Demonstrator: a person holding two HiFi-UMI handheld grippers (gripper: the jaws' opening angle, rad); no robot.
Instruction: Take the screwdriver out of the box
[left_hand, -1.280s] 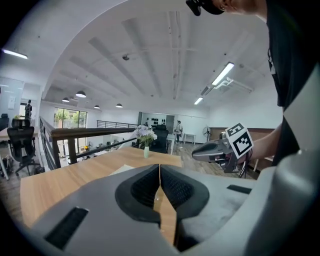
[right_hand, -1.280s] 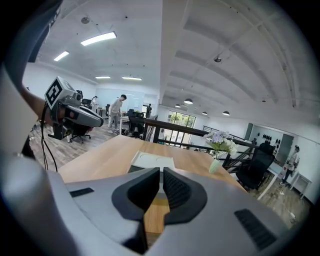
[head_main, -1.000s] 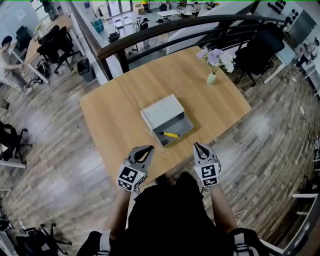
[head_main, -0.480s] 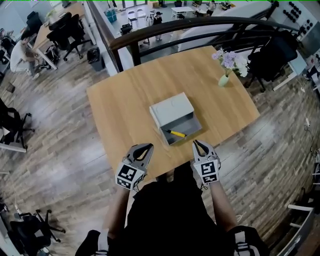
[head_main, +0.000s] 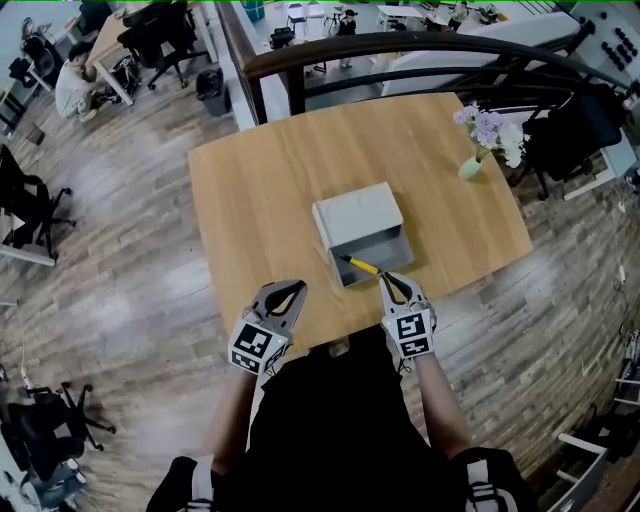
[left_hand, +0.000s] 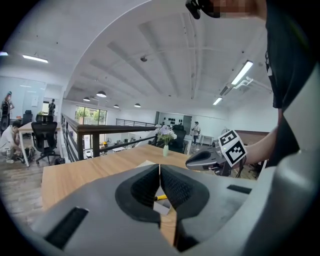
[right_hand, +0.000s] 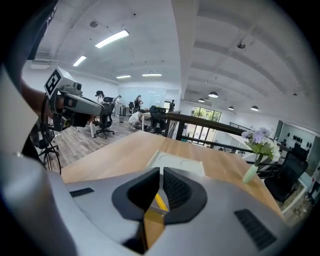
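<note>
A grey box sits mid-table with its drawer pulled out toward me. A yellow-handled screwdriver lies in the drawer; it also shows as a yellow sliver behind the jaws in the left gripper view and the right gripper view. My right gripper is shut and empty, its tips at the drawer's near right corner. My left gripper is shut and empty over the table's near edge, left of the drawer. The jaws meet in the left gripper view and in the right gripper view.
A vase of flowers stands at the table's far right corner. A dark railing runs behind the wooden table. Office chairs and seated people are on the floor beyond, at the far left.
Both grippers have moved forward toward the box, and the right one's tips now reach the drawer's corner. The head view has shifted with the table. Both stay shut.
</note>
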